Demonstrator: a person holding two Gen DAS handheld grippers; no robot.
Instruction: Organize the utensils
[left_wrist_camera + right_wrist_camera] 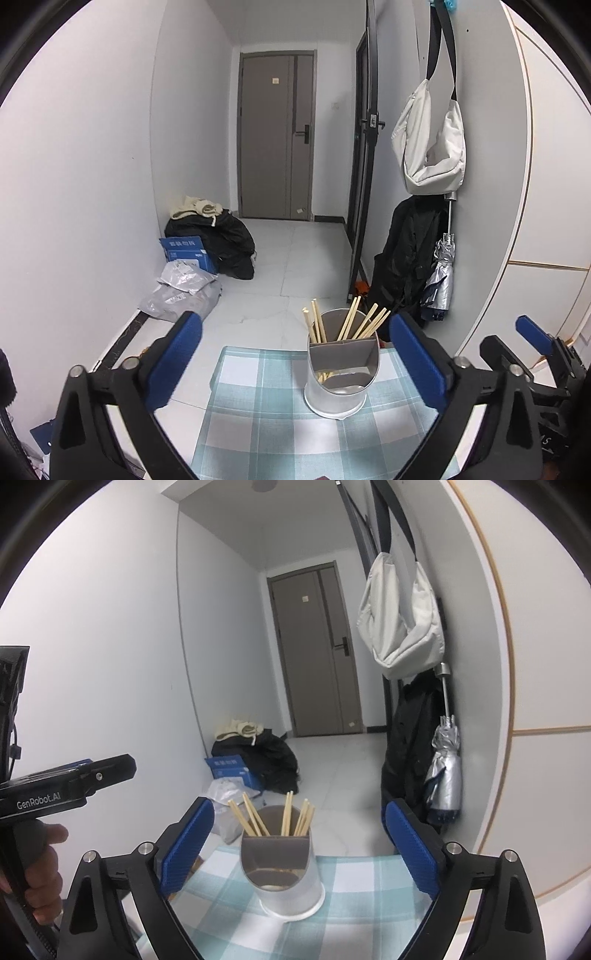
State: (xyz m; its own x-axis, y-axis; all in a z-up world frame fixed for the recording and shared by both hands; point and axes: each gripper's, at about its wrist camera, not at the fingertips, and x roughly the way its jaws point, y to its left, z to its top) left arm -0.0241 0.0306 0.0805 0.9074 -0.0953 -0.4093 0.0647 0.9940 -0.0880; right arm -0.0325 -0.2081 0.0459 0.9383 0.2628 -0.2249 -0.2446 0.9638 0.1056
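Observation:
A metal utensil holder (341,380) with a grey divider stands on the checked tablecloth (258,424). Several wooden chopsticks (354,323) stand in its back compartment; the front compartment looks empty. My left gripper (295,347) is open and empty, a little short of the holder. In the right wrist view the holder (286,875) and chopsticks (273,818) sit between the fingers of my right gripper (299,834), which is open and empty, just in front of them. The right gripper also shows at the right edge of the left wrist view (535,336).
The table ends just behind the holder, with tiled floor (295,266) beyond. A pile of dark clothes, a blue box (188,253) and plastic bags lie by the left wall. A white bag (432,147), dark coat and folded umbrella (439,273) hang on the right.

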